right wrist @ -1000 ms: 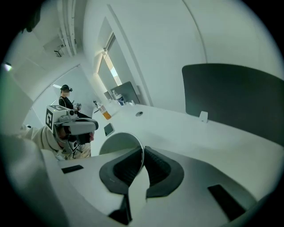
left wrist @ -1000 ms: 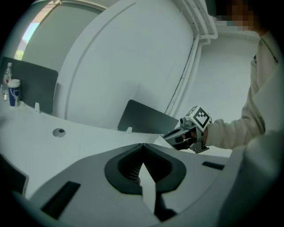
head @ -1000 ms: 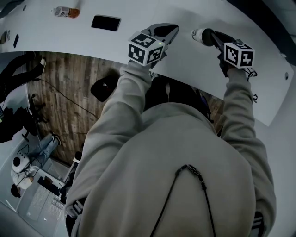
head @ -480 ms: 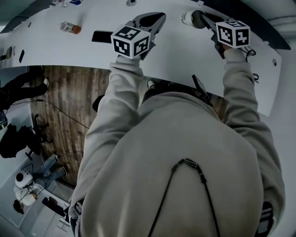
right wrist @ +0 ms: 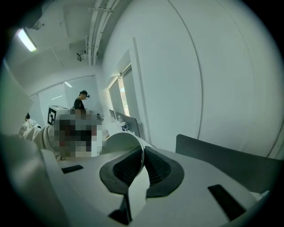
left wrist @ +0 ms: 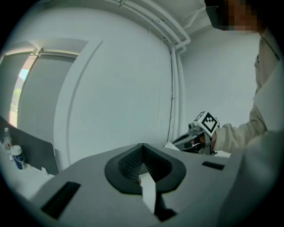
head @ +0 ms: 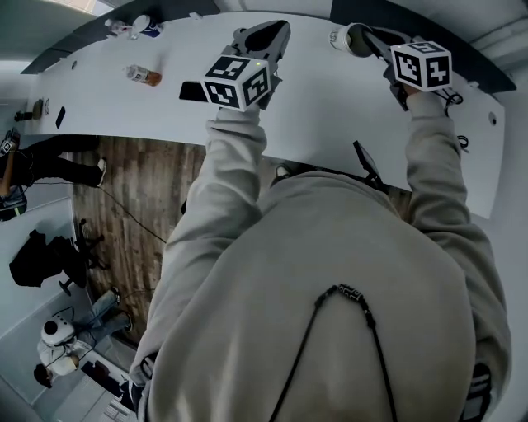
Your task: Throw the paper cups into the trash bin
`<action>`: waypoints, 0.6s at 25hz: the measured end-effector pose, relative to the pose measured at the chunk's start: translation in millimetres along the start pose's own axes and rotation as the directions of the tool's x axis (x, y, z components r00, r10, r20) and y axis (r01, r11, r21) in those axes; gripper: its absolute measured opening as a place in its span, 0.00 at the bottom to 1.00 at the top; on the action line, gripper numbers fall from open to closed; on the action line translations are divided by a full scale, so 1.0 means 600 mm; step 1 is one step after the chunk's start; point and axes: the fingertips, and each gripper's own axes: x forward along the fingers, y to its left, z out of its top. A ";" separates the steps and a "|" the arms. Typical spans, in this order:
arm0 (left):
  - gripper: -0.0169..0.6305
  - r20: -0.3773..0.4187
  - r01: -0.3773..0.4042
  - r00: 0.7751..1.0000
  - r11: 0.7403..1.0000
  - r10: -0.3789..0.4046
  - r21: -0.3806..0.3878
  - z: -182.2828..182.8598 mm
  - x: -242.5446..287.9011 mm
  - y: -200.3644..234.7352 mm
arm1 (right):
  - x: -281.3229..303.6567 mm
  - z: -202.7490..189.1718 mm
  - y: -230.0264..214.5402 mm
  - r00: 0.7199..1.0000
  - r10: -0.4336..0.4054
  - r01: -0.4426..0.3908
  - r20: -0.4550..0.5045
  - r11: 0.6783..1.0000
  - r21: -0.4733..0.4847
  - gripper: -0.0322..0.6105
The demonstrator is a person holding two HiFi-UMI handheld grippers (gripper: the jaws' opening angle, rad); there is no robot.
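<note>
A white paper cup point(head: 338, 37) is held up over the white table point(head: 330, 115) at the top right of the head view. My right gripper point(head: 353, 39) is shut on its wall. In the right gripper view the cup point(right wrist: 117, 142) bulges to the left of the pads point(right wrist: 155, 166), its rim pinched between them. My left gripper point(head: 266, 37) hangs over the table to the left of it, jaws together. A thin white strip shows between its pads point(left wrist: 128, 166); I cannot tell what it is. No trash bin is in view.
A black phone point(head: 191, 91) and a bottle with an orange label point(head: 143, 76) lie on the table's left part, with more bottles point(head: 140, 25) at the far edge. Wooden floor point(head: 132, 189) lies beyond the table's left side, with a person point(head: 58, 169) there.
Both grippers have moved farther out over the table, the right one still holding the cup. The head view has shifted, so more of the table's far edge shows.
</note>
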 end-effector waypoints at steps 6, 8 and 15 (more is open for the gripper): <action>0.03 -0.025 -0.007 1.000 1.000 0.007 -0.002 -0.005 0.022 0.017 | 0.023 0.013 -0.015 0.999 0.031 -0.031 -0.006 0.999 0.005 0.11; 0.03 -0.032 -0.017 0.999 1.000 0.017 0.002 -0.014 0.037 0.005 | 0.017 0.002 -0.034 0.999 0.041 -0.041 -0.009 0.999 0.003 0.11; 0.03 -0.040 -0.174 0.984 0.984 0.173 -0.029 -0.051 0.026 0.079 | 0.086 -0.015 -0.097 0.995 0.096 -0.094 -0.035 0.995 0.045 0.11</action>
